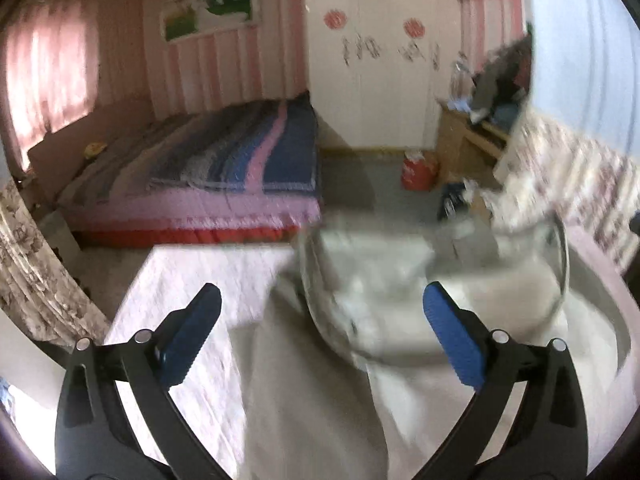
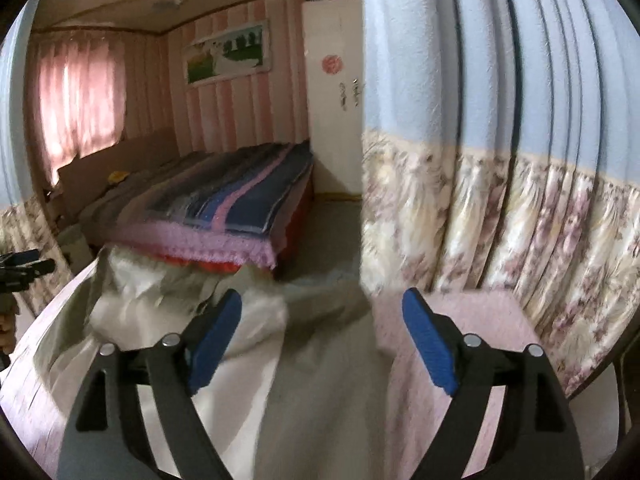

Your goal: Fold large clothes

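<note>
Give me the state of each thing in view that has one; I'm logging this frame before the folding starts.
left gripper: open, holding nothing.
right gripper: open, holding nothing.
beige garment: rumpled, not folded, lying on the table.
pink table cover: spread flat under the garment.
curtain: drawn, hanging in pleats beside the table.
wardrobe doors: shut.
bed: made, striped blanket spread over it.

Each camera sits just behind its own gripper and looks forward along the two blue-tipped fingers, close above a pink-covered table (image 1: 192,280). Both face into the room toward the striped bed (image 1: 224,160) (image 2: 224,196) and white wardrobe (image 1: 372,80). The right view has a blue flowered curtain (image 2: 500,160) very near its right side.
</note>
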`<state>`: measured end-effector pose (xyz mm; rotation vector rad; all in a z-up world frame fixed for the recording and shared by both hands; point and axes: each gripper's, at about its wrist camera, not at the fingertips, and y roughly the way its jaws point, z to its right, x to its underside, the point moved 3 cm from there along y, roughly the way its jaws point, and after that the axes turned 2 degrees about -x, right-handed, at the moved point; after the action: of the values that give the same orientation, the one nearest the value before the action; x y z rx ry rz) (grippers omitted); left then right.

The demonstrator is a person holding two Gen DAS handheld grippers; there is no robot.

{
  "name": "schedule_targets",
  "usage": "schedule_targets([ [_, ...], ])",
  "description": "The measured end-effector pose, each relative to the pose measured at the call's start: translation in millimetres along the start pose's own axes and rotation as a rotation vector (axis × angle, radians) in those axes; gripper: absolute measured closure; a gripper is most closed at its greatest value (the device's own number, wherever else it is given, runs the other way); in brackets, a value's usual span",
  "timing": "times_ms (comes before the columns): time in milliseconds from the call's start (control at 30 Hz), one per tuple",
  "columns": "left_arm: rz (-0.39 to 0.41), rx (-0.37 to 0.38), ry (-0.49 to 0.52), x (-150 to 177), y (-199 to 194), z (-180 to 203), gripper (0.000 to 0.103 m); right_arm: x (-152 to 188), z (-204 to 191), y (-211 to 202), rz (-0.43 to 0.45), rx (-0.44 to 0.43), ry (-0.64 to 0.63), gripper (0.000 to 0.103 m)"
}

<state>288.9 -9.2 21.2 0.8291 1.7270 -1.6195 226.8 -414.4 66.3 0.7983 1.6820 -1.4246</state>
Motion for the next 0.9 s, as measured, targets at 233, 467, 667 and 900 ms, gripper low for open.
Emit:
schedule_targets([
  [233, -0.136, 0.098, 0.135, 85.1, 2.3, 70.1, 0.003, 72.0, -52.3, 13.2, -0.175, -0.064, -0.055, 0.019],
  [467, -0.281, 0.106, 0.081, 74.4, 57.3, 83.4, 0.003, 73.9, -70.7, 68.4, -0.329, -0.037, -0.078, 0.012],
  [667, -0.323, 0.044, -0.014, 40.1, 119.5, 69.7, 0.003, 56.5, -69.6, 133.9, -0.39, -0.047, -0.039, 0.008],
  [900, -0.207, -0.078, -0.165, 0.0, 176.5, 21.1, 0.003, 25.0, -46.9, 203.0, -0.335, -0.035, 0.037, 0.008],
])
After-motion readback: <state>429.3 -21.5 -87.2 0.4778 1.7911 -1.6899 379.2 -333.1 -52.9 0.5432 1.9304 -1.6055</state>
